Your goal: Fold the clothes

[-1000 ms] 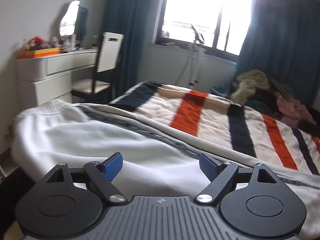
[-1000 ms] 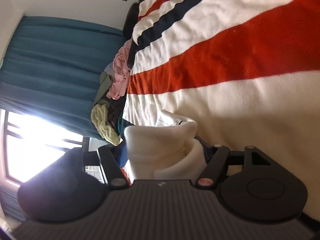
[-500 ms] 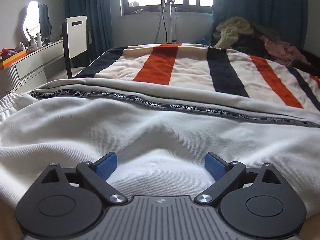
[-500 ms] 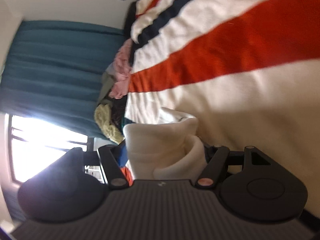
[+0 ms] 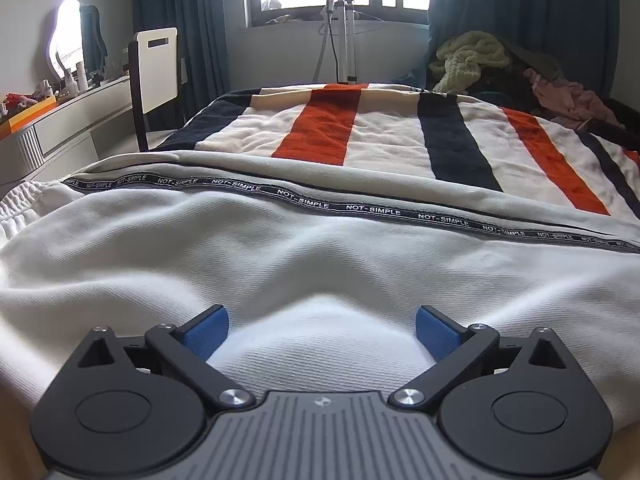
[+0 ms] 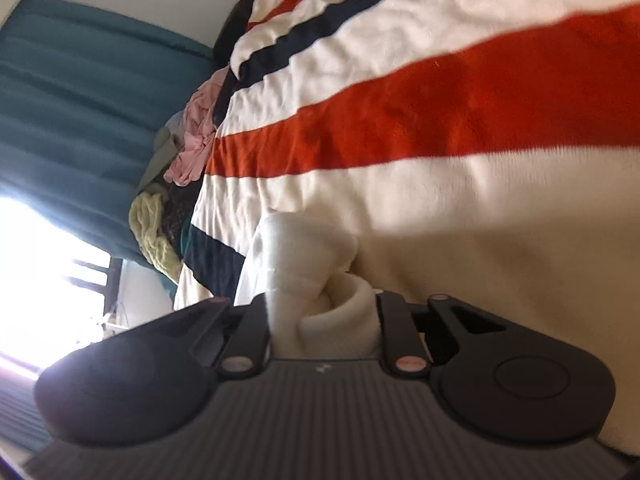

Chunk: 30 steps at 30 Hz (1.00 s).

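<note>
Left wrist: white trousers [image 5: 320,256] lie rumpled, logo-striped.

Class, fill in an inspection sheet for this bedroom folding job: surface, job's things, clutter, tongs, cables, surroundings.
Surface: striped blanket on the bed.
Job's things: white trousers with a NOT-SIMPLE side stripe, spread flat.
Clutter: heap of clothes at the far corner.
Tongs: left tongs open over the trousers; right tongs shut on bunched white cloth.
Cables: nothing seen.
Surroundings: window, teal curtains, chair, dressing table.
</note>
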Available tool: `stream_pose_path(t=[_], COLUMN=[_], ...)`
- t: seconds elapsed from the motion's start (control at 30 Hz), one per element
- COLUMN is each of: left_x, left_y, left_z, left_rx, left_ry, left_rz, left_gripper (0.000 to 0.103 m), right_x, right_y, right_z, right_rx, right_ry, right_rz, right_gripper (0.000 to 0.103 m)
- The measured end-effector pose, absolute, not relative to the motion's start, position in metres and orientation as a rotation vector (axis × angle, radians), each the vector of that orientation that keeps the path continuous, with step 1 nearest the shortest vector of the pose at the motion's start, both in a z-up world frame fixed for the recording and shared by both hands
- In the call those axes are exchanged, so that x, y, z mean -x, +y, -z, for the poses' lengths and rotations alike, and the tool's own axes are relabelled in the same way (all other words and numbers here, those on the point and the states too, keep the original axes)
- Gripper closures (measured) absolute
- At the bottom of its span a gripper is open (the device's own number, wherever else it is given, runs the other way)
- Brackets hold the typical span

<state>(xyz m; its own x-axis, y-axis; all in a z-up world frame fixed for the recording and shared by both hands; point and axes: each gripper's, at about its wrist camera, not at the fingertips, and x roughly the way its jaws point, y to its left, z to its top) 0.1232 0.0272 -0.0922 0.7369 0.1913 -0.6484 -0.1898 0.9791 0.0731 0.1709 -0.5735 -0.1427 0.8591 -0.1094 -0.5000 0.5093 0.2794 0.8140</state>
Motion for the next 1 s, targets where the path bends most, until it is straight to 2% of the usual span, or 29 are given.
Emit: stream_pose_path(t=[0.13, 0.3, 0.4, 0.7, 0.83, 1.0], left_x=[-0.119, -0.111, -0.106, -0.094, -0.089, -0.086], left_y=[0.027, 0.037, 0.047, 0.069, 0.089, 0.111], left_z=[0.086, 0.070, 0.059, 0.031, 0.023, 0.026], left_rx=[-0.018, 0.013, 0.074, 0.141, 0.208, 0.356], left_ry=[0.682, 0.624, 0.584, 0.437, 0.399, 0.424], left_rz=[-0.231, -0.245, -0.253, -0.330, -0.358, -0.344], left_gripper=[0.002, 0.004, 0.004, 0.004, 0.004, 0.004], right_x=[-0.177, -0.182, -0.183, -0.167, -0.162, -0.162], right_y=[-0.560, -0.538, -0.508, -0.310, -0.213, -0.130], right_z=[0.123, 0.088, 0.057, 0.013, 0.042, 0.122], right_rx=[-1.077, -0.897, -0.697, -0.065, 0.121, 0.288], right_ry=[0.381, 0.291, 0.234, 0.071, 0.114, 0.385], right_rz=[0.415, 0.347, 0.289, -0.006, -0.194, -0.420], right_gripper=[0.087, 0.087, 0.087, 0.087, 0.088, 0.087])
